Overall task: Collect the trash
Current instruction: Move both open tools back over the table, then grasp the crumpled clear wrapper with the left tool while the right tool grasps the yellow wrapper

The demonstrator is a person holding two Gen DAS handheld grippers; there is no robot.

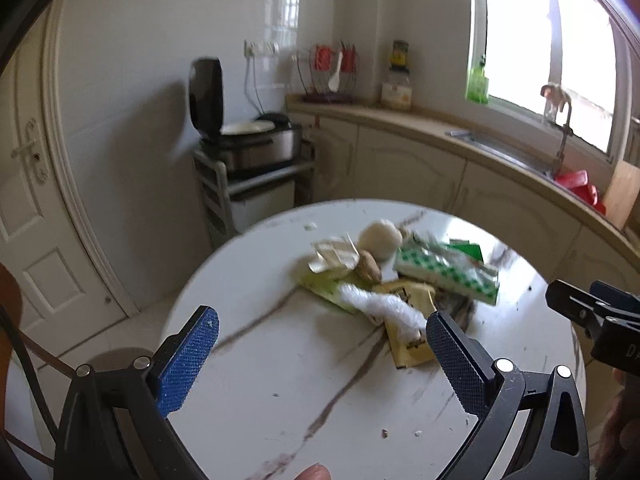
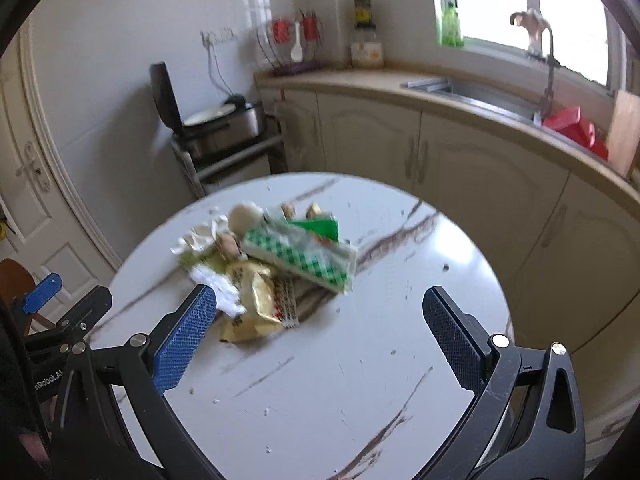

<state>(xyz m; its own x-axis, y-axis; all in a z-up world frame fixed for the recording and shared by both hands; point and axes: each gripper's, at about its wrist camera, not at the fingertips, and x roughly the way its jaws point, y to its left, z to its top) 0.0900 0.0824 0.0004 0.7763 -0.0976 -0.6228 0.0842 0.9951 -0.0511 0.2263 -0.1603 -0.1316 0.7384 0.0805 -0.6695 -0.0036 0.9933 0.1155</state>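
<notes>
A heap of trash (image 1: 400,276) is seen lying on the round white marble-veined surface (image 1: 280,380), past its middle on the side toward the kitchen cabinets (image 2: 460,168). The largest piece, a green-and-white checked packet (image 1: 448,272), is laid flat with its long axis running slantwise: in the left wrist view it is pointed from upper left down to lower right. Against it are gathered a round pale ball (image 1: 380,238), a crumpled white tissue (image 1: 384,308), a yellow wrapper (image 1: 408,340) and a flat green piece (image 1: 466,249); finer detail is lost to blur. The left claw (image 1: 322,330) is held wide apart and empty above the surface, with the heap ahead of it and toward its right finger (image 1: 452,352), whose tip is seen over the edge of the yellow wrapper; whether they touch cannot be told. The right claw (image 2: 320,312) is likewise spread and holds nothing, the heap being placed ahead and toward its left finger (image 2: 188,336), the checked packet (image 2: 300,256) lying just beyond the gap. The right claw's body (image 1: 600,316) is seen at the right edge of the left wrist view.
</notes>
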